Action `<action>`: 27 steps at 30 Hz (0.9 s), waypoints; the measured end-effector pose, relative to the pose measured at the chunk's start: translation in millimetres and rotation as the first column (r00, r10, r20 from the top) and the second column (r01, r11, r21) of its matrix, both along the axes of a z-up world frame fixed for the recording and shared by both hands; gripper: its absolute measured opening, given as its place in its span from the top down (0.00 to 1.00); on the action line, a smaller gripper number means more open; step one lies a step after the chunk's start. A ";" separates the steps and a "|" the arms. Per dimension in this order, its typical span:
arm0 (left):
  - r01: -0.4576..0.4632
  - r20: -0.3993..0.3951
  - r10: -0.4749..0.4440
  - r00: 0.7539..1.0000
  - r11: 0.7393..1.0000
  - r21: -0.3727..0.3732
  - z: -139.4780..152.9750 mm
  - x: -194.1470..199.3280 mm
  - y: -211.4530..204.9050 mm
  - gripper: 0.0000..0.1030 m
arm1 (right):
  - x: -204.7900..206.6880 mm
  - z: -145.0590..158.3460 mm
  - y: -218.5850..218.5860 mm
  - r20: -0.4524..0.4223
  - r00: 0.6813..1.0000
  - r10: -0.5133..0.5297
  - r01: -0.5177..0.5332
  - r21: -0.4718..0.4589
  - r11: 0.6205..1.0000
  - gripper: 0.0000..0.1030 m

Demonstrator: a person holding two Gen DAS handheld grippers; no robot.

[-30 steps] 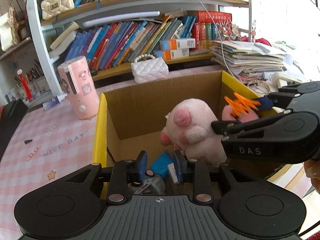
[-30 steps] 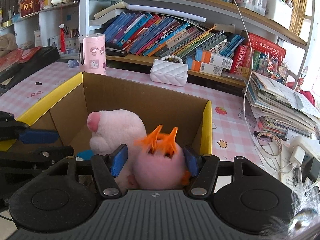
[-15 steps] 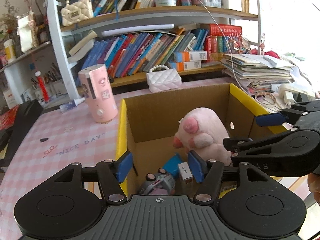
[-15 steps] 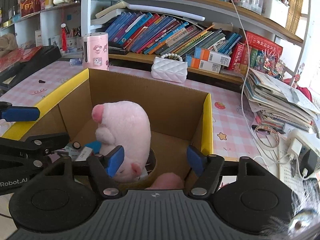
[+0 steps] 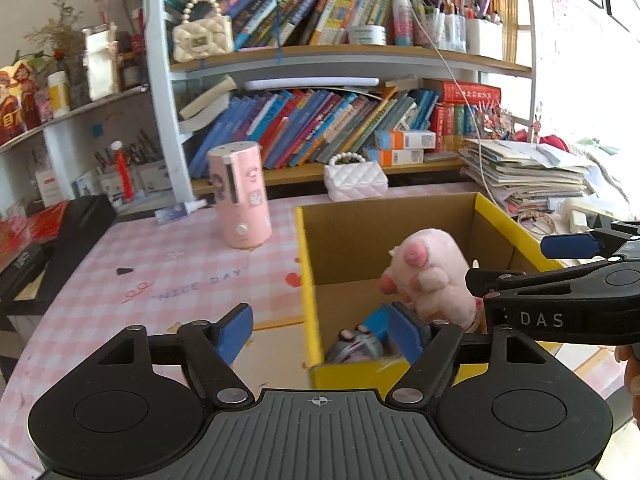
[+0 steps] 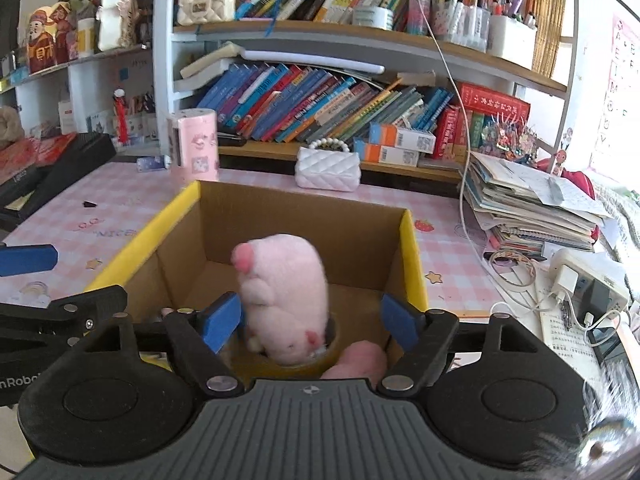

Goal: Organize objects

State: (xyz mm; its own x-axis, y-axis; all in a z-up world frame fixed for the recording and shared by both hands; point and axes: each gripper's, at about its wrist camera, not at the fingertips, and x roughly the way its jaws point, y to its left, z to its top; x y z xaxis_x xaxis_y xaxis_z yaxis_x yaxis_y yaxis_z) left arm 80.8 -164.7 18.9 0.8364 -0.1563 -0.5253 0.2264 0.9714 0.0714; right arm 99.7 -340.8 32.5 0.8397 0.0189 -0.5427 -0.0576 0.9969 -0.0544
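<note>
A cardboard box with yellow rims [image 5: 306, 264] [image 6: 412, 248] stands on the pink checked table. A pink plush pig [image 5: 430, 280] [image 6: 286, 300] stands inside it, beside a grey toy [image 5: 358, 346] and a blue item [image 5: 380, 320]. A second pink plush [image 6: 358, 362] lies low in the box, just in front of my right gripper. My left gripper [image 5: 324, 330] is open and empty, straddling the box's left wall near its front corner. My right gripper [image 6: 310, 322] is open and empty above the box's near side; it also shows in the left wrist view [image 5: 532, 264].
A pink cylinder device [image 5: 242, 196] [image 6: 194, 148] and a white quilted purse [image 5: 355, 180] [image 6: 328, 168] stand behind the box. A stack of papers [image 6: 532, 204], cables and a charger [image 6: 568, 276] lie to the right. Bookshelves rise behind. A black case [image 5: 60, 236] lies left.
My right gripper opened and dropped the pink orange-tufted plush into the box. My left gripper opened wide. Both grippers drew back and up from the box.
</note>
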 end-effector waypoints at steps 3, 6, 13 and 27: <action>-0.016 0.005 0.016 1.000 1.000 0.003 1.0 -10.5 13.9 0.22 | -9.1 2.7 14.6 0.006 1.000 -0.003 0.003 0.001 1.000 0.22; -0.043 0.005 0.043 0.999 0.999 0.001 1.2 -20.9 28.4 0.17 | -19.0 2.7 30.3 -0.007 1.000 -0.013 0.013 0.013 1.000 0.18; -0.097 -0.017 0.097 0.995 0.995 0.004 0.0 -46.4 60.7 0.11 | -48.6 0.6 61.5 -0.022 0.996 -0.088 0.089 0.038 0.995 0.12; -0.167 -0.050 0.168 0.984 0.985 0.032 -6.4 -88.1 109.3 0.06 | -104.1 -11.0 113.2 -0.061 0.985 -0.162 0.164 0.030 0.986 0.03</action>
